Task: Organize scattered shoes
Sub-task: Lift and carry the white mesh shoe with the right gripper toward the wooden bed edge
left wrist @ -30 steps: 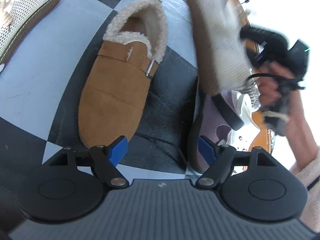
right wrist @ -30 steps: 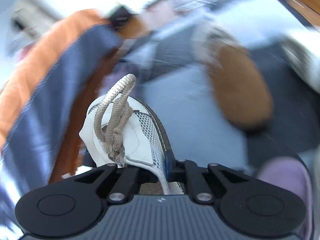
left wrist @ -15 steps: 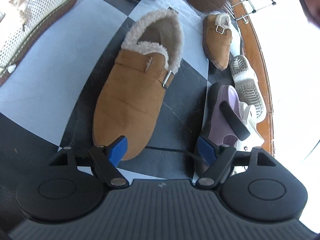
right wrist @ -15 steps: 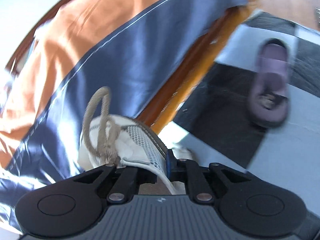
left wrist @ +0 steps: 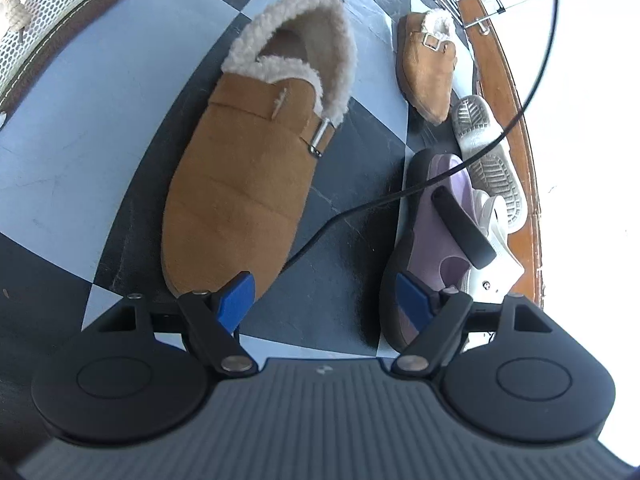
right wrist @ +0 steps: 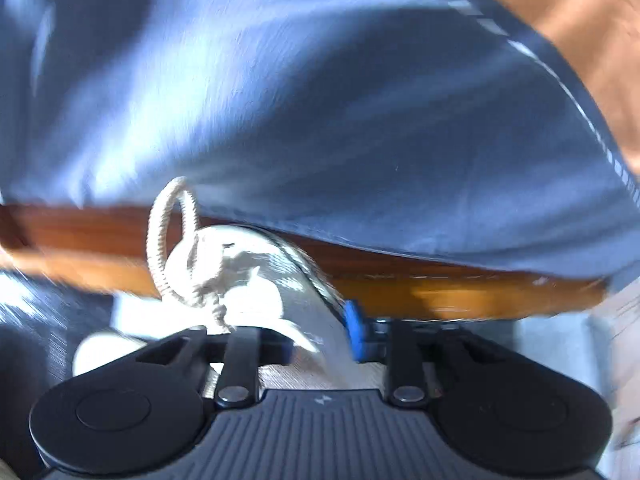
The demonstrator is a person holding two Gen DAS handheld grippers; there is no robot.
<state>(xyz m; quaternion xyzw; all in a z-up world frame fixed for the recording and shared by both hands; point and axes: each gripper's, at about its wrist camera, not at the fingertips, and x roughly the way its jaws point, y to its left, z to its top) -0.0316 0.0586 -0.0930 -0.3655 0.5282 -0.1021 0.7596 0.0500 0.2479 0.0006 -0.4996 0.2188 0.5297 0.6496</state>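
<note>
My left gripper (left wrist: pixel 324 298) hangs open over the checkered floor with nothing between its blue pads. A tan fleece-lined slipper (left wrist: pixel 248 168) lies just ahead on its left, and a purple clog (left wrist: pixel 428 232) on its right. The matching tan slipper (left wrist: pixel 428 68) sits farther back on the right. In the blurred right wrist view, my right gripper (right wrist: pixel 296 336) has its jaws opening. A white mesh sneaker (right wrist: pixel 256 280) with a rope lace loop stands between them. The sneaker hides the left finger, and the blue right pad (right wrist: pixel 354 332) sits beside the mesh wall.
A second white mesh sneaker (left wrist: pixel 52 16) lies at the top left. A white clog (left wrist: pixel 488 152) lies sole-up by the wooden edge (left wrist: pixel 516 120). A black cable (left wrist: pixel 360 208) crosses the floor view. Blue cloth (right wrist: pixel 320 120) and orange cloth (right wrist: pixel 592 40) hang over a wooden rail (right wrist: pixel 400 280).
The right hand and its sneaker have swung out of the left view toward the blue cloth. The right jaws have parted around the sneaker. A cable now crosses the left view.
</note>
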